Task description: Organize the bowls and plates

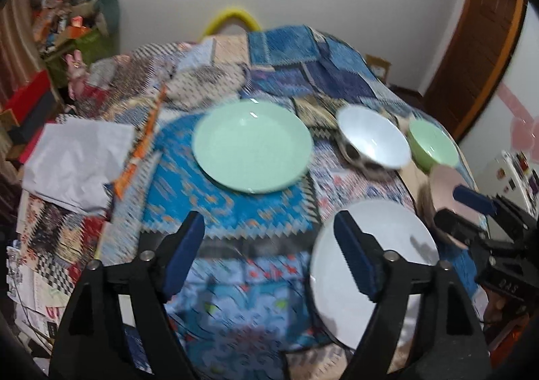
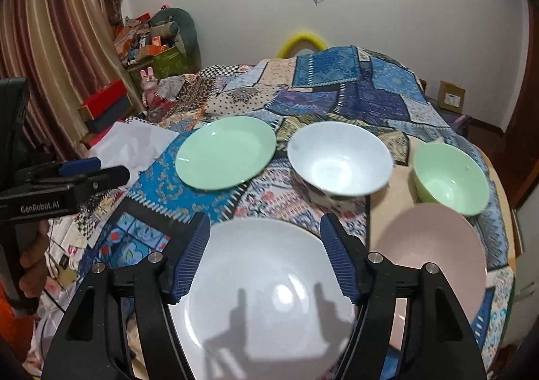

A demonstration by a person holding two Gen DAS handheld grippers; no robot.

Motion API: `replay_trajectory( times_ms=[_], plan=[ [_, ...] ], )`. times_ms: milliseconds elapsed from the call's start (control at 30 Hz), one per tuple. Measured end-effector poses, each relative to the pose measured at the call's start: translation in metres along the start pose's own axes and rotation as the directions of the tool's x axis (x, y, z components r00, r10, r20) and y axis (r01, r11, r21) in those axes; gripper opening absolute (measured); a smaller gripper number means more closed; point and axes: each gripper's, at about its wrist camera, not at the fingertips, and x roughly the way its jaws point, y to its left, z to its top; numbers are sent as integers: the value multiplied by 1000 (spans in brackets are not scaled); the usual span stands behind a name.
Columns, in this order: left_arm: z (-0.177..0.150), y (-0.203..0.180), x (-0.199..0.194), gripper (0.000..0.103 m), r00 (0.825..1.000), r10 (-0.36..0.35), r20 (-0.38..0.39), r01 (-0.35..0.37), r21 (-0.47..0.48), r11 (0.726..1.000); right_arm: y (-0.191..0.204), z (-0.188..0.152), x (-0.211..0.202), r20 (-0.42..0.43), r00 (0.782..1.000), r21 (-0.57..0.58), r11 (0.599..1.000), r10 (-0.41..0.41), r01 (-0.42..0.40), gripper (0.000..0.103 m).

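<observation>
Left gripper: jaws spread wide, nothing between the blue pads, hanging above the patchwork cloth and touching none of the dishes. Right gripper: jaws likewise parted and empty, poised over the white plate, pads clear of its rim; the shadows of both fingers fall on the plate's face. In the left wrist view the right gripper appears at the right edge, above the pink plate. In the right wrist view the left gripper shows at the left edge, marked "GenRobot.AI", with a hand below it. White plate lies nearest, flat on the cloth. Pink plate lies just beside it to the right; whether the rims touch cannot be told. Further out, in a row across the cloth: green plate on the left, white bowl with dark patterned outside in the middle, green bowl on the right, each standing upright and apart from its neighbours. Crumpled white paper lies left of the green plate. Left wrist view is motion-blurred.
</observation>
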Motion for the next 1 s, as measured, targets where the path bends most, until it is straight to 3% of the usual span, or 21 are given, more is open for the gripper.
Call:
replay_trajectory(
  times_ms=[167,400,700,933,1000],
  plan=[
    [18,19,8,89,999,47,25,-46,-15,999,4,11,21,-15,1000,4,1000,18,-18,69],
    [37,41,42,90,996,86,-3,-86,-4,996,7,24,55,-65,997,7,999,47,-46,69],
    [53,67,110,90,995,66,-74,-64,28,998,12,41,111,-148,988,-10,999,50,-52,67],
    [60,88,152,89,993,13,-115,-9,34,999,7,45,143,-242,968,-4,997,70,-73,44],
    [63,95,163,79,991,-5,-133,8,18,1000,7,45,151,-262,963,2,998,68,-70,32]
  ],
)
